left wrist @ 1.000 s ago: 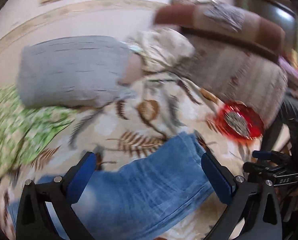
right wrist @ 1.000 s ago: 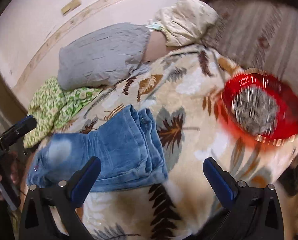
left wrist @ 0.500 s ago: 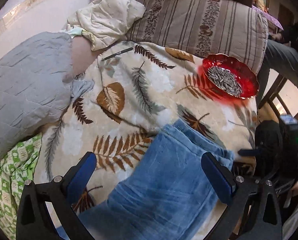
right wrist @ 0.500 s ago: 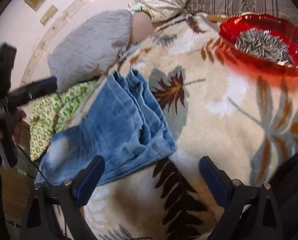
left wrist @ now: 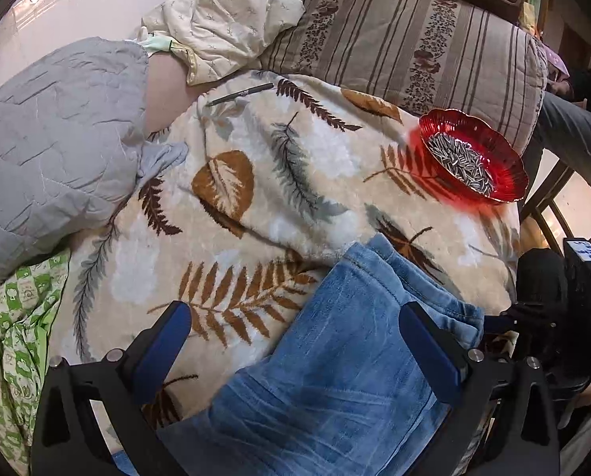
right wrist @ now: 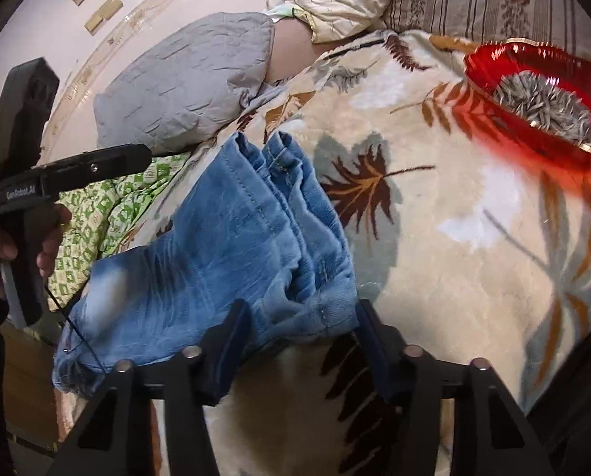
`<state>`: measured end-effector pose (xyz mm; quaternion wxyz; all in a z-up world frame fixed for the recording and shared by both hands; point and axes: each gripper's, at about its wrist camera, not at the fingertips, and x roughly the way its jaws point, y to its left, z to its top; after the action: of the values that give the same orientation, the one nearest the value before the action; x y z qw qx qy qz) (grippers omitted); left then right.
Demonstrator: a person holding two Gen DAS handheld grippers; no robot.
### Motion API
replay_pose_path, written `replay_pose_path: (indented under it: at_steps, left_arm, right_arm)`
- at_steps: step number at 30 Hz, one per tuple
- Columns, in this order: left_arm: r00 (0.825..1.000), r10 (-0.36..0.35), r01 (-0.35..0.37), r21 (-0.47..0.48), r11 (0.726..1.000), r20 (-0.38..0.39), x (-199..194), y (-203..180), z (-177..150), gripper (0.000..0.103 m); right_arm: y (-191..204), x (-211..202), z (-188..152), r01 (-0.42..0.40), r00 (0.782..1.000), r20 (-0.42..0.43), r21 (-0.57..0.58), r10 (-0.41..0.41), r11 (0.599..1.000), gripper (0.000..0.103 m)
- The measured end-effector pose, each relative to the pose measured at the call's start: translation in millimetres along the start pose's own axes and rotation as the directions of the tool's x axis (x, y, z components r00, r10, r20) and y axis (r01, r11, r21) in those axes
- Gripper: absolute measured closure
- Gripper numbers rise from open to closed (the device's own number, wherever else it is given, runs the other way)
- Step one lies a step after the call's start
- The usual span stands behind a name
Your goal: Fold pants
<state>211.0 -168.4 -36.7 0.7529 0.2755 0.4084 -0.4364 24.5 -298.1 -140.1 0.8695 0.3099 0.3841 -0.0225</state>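
Note:
Blue jeans (right wrist: 232, 246) lie folded on a leaf-patterned blanket (right wrist: 434, 218); they also show in the left wrist view (left wrist: 347, 361). My left gripper (left wrist: 295, 341) is open and hovers over the jeans, its right finger above the denim. My right gripper (right wrist: 299, 333) is partly closed, its jaws straddling the near edge of the jeans at the leg hems, which lie between the pads. The left gripper's handle (right wrist: 21, 186) shows at the left of the right wrist view, held in a hand.
A red glass bowl (left wrist: 473, 154) of sunflower seeds sits on the blanket at right, near the right gripper (right wrist: 541, 95). A grey quilted pillow (left wrist: 53, 135), a green patterned cloth (left wrist: 10, 341), a striped cushion (left wrist: 414, 43) and a pen (left wrist: 240, 93) lie around.
My right gripper has moved down to the jeans' near edge and its jaws have narrowed around it. My left gripper has held over the jeans, jaws still wide.

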Motion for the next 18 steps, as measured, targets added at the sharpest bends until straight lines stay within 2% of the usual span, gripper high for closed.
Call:
replay_pose_path:
  at_steps: [2,4,6,9,15,18]
  left_arm:
    - [1.0,0.006,-0.006,0.007,1.0,-0.005,0.5,-0.5,-1.2,0.0]
    - [1.0,0.007,-0.007,0.021,1.0,-0.01,0.7,-1.7,-1.5,0.0]
    - [1.0,0.005,-0.005,0.038,0.999,-0.013,0.8,-3.2,-0.5,0.0]
    - [1.0,-0.017,0.019,0.083,0.996,-0.022,4.4,-7.0,5.1,0.0]
    - [0.995,-0.1,0.101,0.245,0.964,-0.018,19.3,-33.8,23.4,0.0]
    - [0.987,-0.141,0.156,0.253,0.955,-0.076,38.9,-46.7,31.5,0.0]
  right_arm:
    - [-1.5,9.4,0.4,-0.012,1.0,-0.024,0.017,0.013,1.0,0.059]
    - [-4.2,13.4,1.7,-0.026,1.0,-0.015,0.048,0.027,0.999,0.062]
    - [-4.4,13.5,2.8,-0.042,0.999,-0.008,0.051,0.043,0.998,0.071]
    - [-4.5,11.8,-2.4,-0.059,0.998,0.002,0.039,0.059,0.998,0.077]
    - [-7.4,8.6,-11.8,-0.072,0.997,0.02,0.018,0.071,0.997,0.077]
    - [-7.8,9.4,-11.3,-0.076,0.997,0.023,0.011,0.076,0.997,0.077]
